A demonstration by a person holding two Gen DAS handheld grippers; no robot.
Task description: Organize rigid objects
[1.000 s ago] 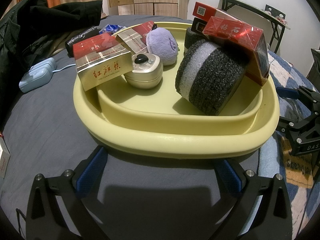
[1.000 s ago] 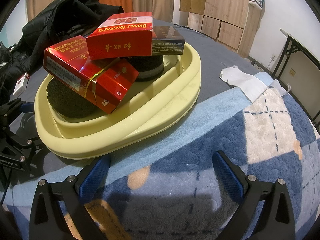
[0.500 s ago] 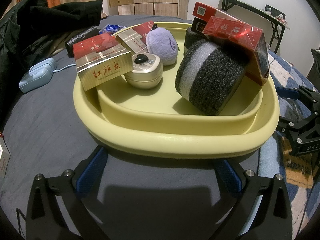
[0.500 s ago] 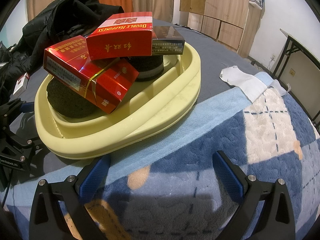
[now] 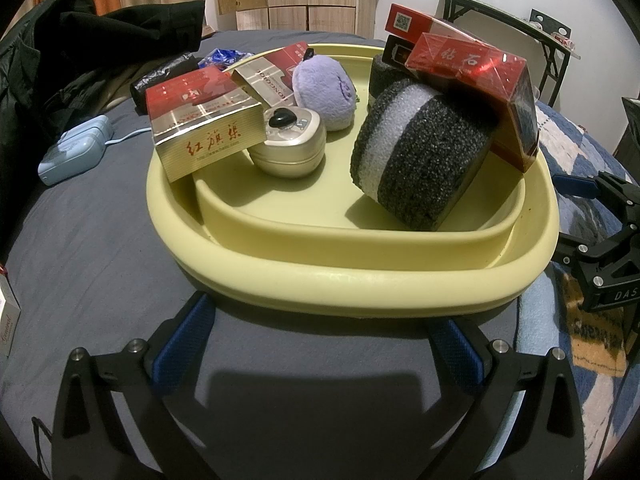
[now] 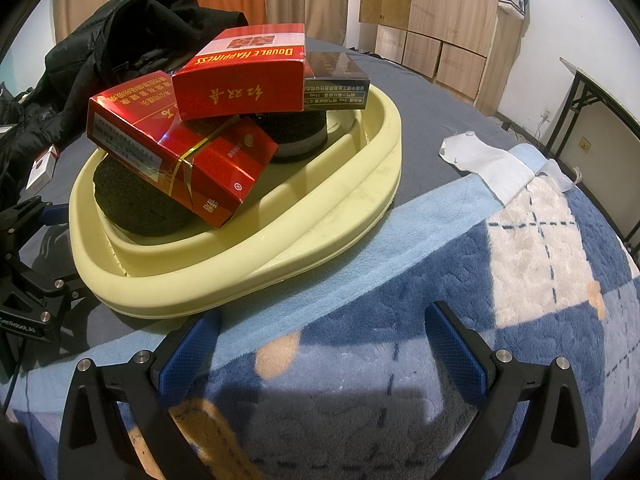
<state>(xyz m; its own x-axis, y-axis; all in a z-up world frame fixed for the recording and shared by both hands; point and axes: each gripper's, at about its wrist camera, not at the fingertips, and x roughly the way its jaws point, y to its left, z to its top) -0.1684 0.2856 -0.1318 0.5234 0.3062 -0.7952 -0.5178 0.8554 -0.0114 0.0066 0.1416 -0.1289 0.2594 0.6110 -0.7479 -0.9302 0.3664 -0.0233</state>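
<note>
I am looking at the yellow tray (image 5: 360,284) sitting on the bed, and it is already holding lots of things: red boxes (image 6: 180,152), a gold box (image 5: 208,140), foam rolls (image 5: 420,160) and a round tin (image 5: 290,148). I am keeping my left tongs (image 5: 320,340) and right tongs (image 6: 320,344) wide open, holding nothing, just beside the tray. I think most of the sorting is done.

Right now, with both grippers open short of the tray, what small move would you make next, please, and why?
Probably ease the right gripper forward toward the red box leaning on the foam roll. It sits tilted and overhangs the tray rim, so it looks likeliest to slip.
</note>
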